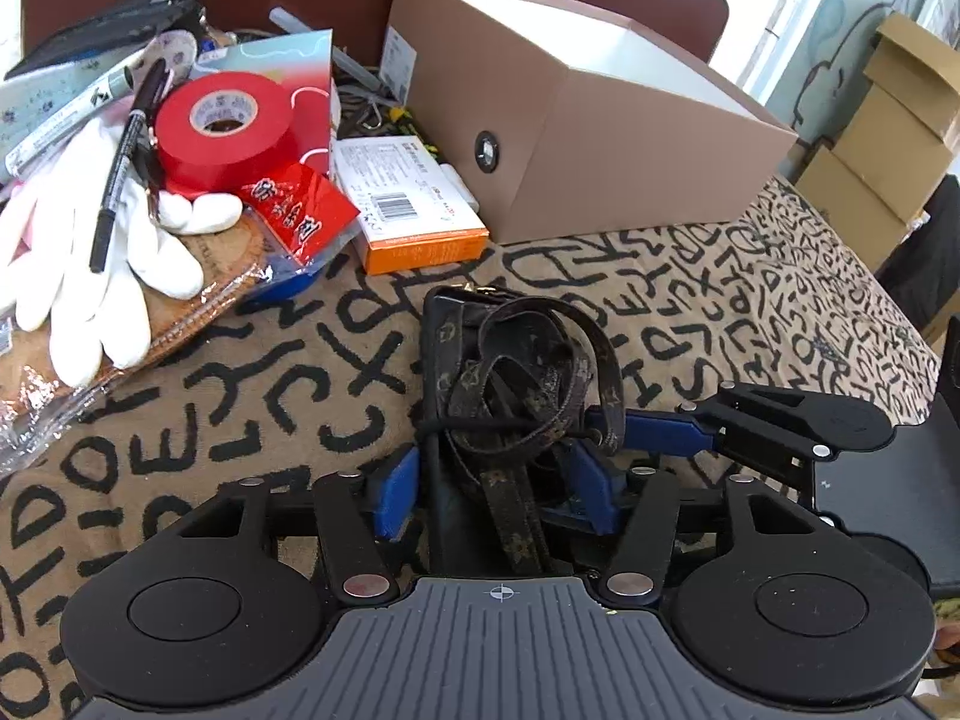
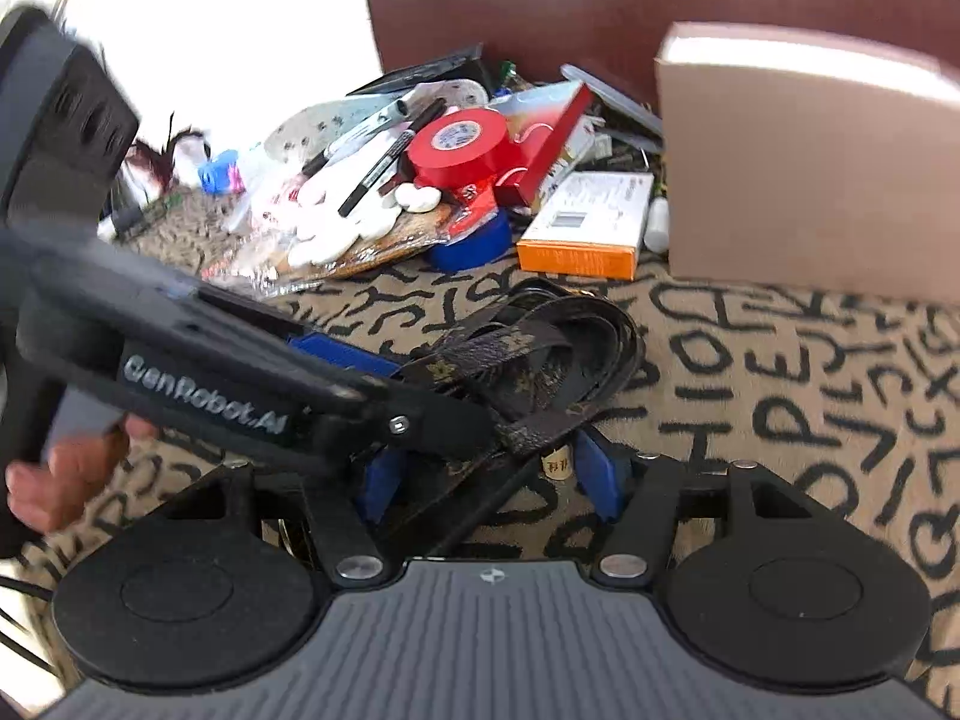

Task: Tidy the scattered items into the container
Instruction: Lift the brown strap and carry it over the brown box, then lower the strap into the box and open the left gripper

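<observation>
Letter-patterned cloth covers the worktop (image 1: 240,396); my left tongs (image 1: 492,489) and right tongs (image 2: 492,477) both sit partly closed around the dark monogrammed strap bundle (image 1: 516,372), blue pads against it, near the front edge; the open tan box (image 1: 576,138) stands beyond, just right of the clutter with red tape (image 1: 228,132) and white gloves (image 1: 102,276).
</observation>
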The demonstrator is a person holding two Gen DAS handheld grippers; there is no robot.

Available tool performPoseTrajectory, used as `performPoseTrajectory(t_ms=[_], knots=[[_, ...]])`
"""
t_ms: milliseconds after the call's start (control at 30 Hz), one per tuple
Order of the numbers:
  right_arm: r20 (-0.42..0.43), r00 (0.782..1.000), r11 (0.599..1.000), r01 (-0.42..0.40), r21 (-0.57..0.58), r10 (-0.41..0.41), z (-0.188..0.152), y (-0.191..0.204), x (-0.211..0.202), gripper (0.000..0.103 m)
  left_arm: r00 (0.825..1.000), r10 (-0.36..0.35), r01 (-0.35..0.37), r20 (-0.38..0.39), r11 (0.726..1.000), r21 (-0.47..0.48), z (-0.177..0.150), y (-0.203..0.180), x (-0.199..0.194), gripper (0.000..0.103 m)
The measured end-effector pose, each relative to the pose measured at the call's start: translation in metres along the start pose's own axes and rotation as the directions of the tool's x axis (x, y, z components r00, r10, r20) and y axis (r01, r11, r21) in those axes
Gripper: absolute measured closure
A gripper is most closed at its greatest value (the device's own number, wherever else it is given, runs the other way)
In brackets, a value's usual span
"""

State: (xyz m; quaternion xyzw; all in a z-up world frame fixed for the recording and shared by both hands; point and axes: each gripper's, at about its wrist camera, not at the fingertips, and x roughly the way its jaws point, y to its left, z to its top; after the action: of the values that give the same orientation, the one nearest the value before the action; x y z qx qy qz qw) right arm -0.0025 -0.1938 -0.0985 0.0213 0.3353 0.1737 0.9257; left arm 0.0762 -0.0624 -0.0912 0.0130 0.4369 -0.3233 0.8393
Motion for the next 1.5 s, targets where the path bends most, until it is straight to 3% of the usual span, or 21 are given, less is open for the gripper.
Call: performPoseTrajectory(t_ms=[200, 333, 467, 633, 767, 900, 1100, 1267, 1500], knots=[[-0.023, 1.000, 1.000, -0.003, -0.018, 0.003, -0.004, -0.004, -0.016, 0.062, 0.999, 0.031, -0.031, 0.005, 0.999, -0.011, -0.004, -0.009, -0.008, 0.059], [-0.023, 1.000, 1.000, 0.003, -0.015, -0.003, -0.005, -0.007, -0.031, 0.065, 1.000, 0.019, -0.019, 0.015, 1.000, -0.010, -0.006, -0.020, -0.012, 0.059], [0.030, 0.999, 0.999, 0.026, -0.026, -0.025, 0.003, -0.010, -0.055, 0.065, 0.998, -0.002, 0.002, 0.060, 1.000, -0.003, 0.003, -0.035, -0.025, 0.059], [0.146, 0.987, 0.993, 0.086, -0.087, -0.072, 0.033, -0.020, -0.087, 0.065, 0.984, -0.015, 0.005, 0.176, 0.998, 0.059, 0.034, -0.061, -0.047, 0.058], [0.232, 0.965, 0.981, 0.152, -0.123, -0.120, 0.063, -0.036, -0.102, 0.065, 0.965, -0.039, 0.020, 0.260, 0.997, 0.074, 0.073, -0.079, -0.054, 0.049], [0.294, 0.941, 0.962, 0.219, -0.162, -0.164, 0.095, -0.059, -0.111, 0.065, 0.946, -0.059, 0.029, 0.319, 0.995, 0.099, 0.116, -0.096, -0.050, 0.047], [0.338, 0.915, 0.934, 0.297, -0.196, -0.220, 0.139, -0.109, -0.112, 0.065, 0.931, -0.113, 0.084, 0.346, 0.991, 0.100, 0.185, -0.115, -0.024, 0.044], [0.305, 0.919, 0.920, 0.323, -0.224, -0.248, 0.158, -0.155, -0.102, 0.065, 0.936, -0.145, 0.131, 0.322, 0.989, 0.065, 0.224, -0.128, 0.016, 0.044], [0.215, 0.937, 0.889, 0.333, -0.315, -0.274, 0.155, -0.206, -0.080, 0.065, 0.954, -0.197, 0.203, 0.224, 0.979, -0.005, 0.251, -0.132, 0.086, 0.047]])
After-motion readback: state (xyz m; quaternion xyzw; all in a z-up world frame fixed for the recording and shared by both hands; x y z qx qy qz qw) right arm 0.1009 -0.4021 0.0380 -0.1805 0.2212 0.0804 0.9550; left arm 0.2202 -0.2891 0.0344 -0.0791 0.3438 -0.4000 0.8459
